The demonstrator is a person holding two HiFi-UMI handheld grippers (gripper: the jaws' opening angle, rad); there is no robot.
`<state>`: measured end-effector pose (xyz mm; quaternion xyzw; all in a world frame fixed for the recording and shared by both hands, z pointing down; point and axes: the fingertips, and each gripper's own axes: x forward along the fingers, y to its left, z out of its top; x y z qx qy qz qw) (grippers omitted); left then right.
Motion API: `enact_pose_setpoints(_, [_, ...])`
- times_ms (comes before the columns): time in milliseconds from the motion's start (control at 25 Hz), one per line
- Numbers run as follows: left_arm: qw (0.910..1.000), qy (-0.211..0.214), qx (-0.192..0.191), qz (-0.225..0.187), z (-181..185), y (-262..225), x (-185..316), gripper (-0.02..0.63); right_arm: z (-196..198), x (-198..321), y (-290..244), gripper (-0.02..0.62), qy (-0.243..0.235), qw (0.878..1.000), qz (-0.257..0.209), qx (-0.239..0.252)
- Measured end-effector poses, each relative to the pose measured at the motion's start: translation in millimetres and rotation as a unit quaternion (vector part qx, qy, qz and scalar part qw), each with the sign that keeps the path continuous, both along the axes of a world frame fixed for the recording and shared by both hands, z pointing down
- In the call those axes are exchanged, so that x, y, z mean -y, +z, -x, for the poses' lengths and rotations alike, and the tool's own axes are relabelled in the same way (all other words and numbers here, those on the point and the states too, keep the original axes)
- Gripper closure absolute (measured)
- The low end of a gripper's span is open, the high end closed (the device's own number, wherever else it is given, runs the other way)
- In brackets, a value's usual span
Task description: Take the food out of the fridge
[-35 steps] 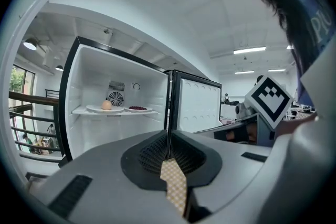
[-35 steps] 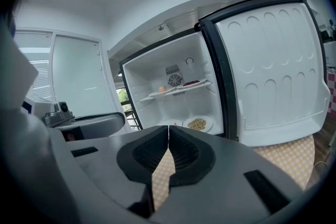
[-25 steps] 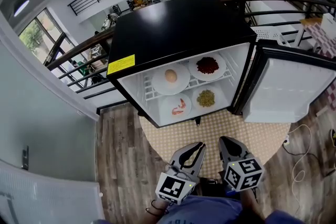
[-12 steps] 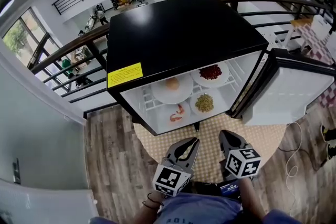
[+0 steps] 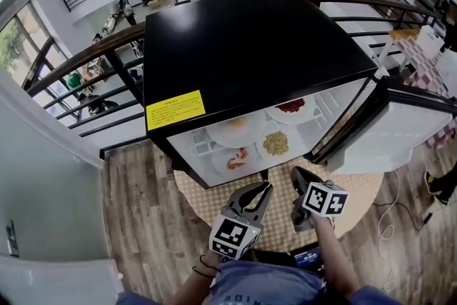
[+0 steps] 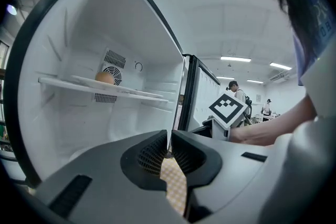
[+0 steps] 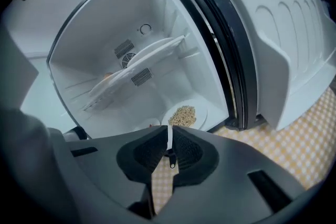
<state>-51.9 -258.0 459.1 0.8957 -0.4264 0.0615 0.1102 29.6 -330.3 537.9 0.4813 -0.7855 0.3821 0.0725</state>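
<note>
A black mini fridge (image 5: 250,46) stands open, door (image 5: 389,132) swung right. The upper shelf holds a plate with a pale round food (image 5: 235,126) and a plate of red food (image 5: 291,107). Below lie a shrimp plate (image 5: 237,158) and a plate of beige grains (image 5: 275,143). My left gripper (image 5: 265,187) and right gripper (image 5: 296,171) are both shut and empty, just before the fridge's lower opening. In the left gripper view the round food (image 6: 105,77) sits on the shelf above the shut left gripper (image 6: 169,152). The right gripper (image 7: 169,147) points at the grains plate (image 7: 182,114).
A yellow checkered mat (image 5: 357,189) lies under the fridge on the wooden floor (image 5: 143,203). A white cable (image 5: 389,218) trails at the right, near a person's shoe (image 5: 432,182). A dark railing (image 5: 107,53) runs behind the fridge. The open door (image 7: 283,34) bounds the right side.
Both grippers have moved forward and lower, closer to the fridge opening. The right gripper has rolled and advanced further than the left. Both stay shut.
</note>
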Motion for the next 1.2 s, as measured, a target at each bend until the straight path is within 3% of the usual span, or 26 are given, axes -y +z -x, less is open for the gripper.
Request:
enact_pose_setpoints(160, [0.9999,0.007,-0.004,0.008,0.0,10.6,8.5,0.586,7.0,13.4,17.3,0.550,0.018,0.997,0.047,0.065])
enact_pose_setpoints(240, [0.9999,0.009,-0.005,0.012,0.3,14.2,11.4,0.584,10.8,18.7,28.3,0.477,0.018,0.994,0.069,0.078])
enact_pose_setpoints(320, [0.9998,0.009,-0.008,0.016,2.0,15.7,13.4,0.584,11.1,25.6,40.0,0.472,0.028,0.993,0.084,0.073])
enact_pose_setpoints(440, [0.9998,0.007,-0.011,0.017,7.0,16.8,17.5,0.583,7.2,38.7,60.7,0.448,0.067,0.989,0.110,0.069])
enact_pose_setpoints(600, [0.9996,0.002,-0.012,0.026,13.9,19.4,17.3,0.583,4.8,49.1,81.9,0.394,0.121,0.974,0.153,0.119])
enact_pose_setpoints(840, [0.9995,0.000,-0.005,0.031,23.4,24.1,17.3,0.583,-5.9,65.6,98.1,0.393,0.190,0.951,0.178,0.167])
enact_pose_setpoints(1080, [0.9990,-0.001,0.000,0.044,28.1,32.6,15.9,0.583,-7.3,64.7,106.8,0.402,0.199,0.949,0.181,0.162])
enact_pose_setpoints(1200, [0.9988,-0.001,-0.002,0.049,27.5,35.4,17.3,0.583,-5.7,62.6,101.0,0.468,0.198,0.949,0.176,0.170])
